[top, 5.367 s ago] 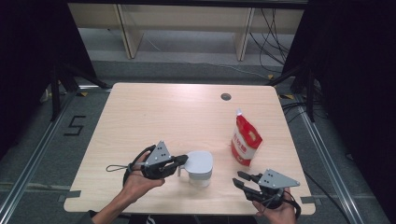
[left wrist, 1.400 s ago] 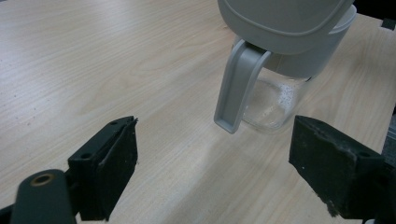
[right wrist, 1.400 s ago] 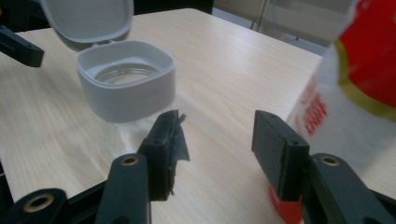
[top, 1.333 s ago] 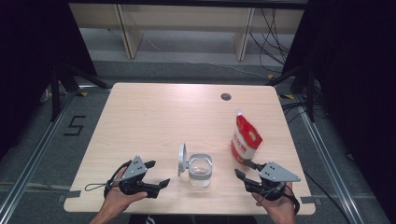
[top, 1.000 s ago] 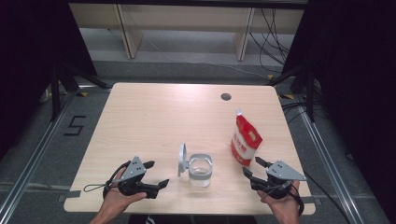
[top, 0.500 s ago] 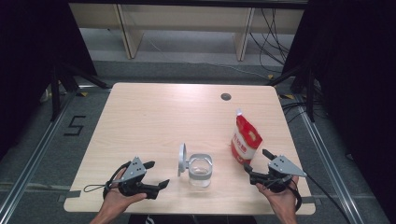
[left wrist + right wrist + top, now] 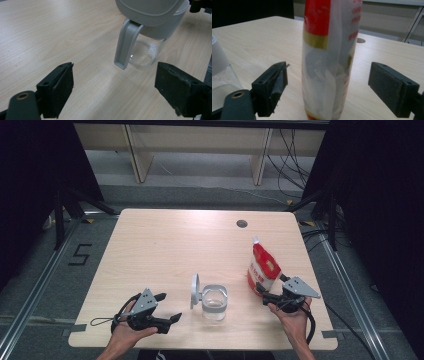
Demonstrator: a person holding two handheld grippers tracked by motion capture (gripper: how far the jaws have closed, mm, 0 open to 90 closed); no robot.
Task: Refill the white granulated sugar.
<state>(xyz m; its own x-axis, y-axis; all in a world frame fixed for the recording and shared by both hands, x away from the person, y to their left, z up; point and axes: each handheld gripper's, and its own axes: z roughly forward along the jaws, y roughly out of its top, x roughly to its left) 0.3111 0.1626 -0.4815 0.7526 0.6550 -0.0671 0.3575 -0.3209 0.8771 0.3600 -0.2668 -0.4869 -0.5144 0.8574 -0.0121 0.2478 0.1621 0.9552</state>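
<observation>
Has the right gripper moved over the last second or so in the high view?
Yes. The right gripper has moved toward the upright red and white plastic pouch, which stayed put; its open jaws now flank the pouch's base.

This is a lab set up for recording, not a home or a kitchen. A plain pale wooden table [image 7: 165,250] with a round cable hole [image 7: 242,223] stands alone on a grey carpeted floor [image 7: 45,285]. Black curtains [image 7: 380,195] hang on both sides and shut the space off. Metal rails [image 7: 30,307] run along the floor beside the table, and a taped number five [image 7: 80,255] marks the carpet to the left. Black stand legs [image 7: 75,205] and loose cables [image 7: 295,150] cross the floor behind, in front of bare wooden shelving [image 7: 200,140]. The tabletop carries few things and no clutter.
</observation>
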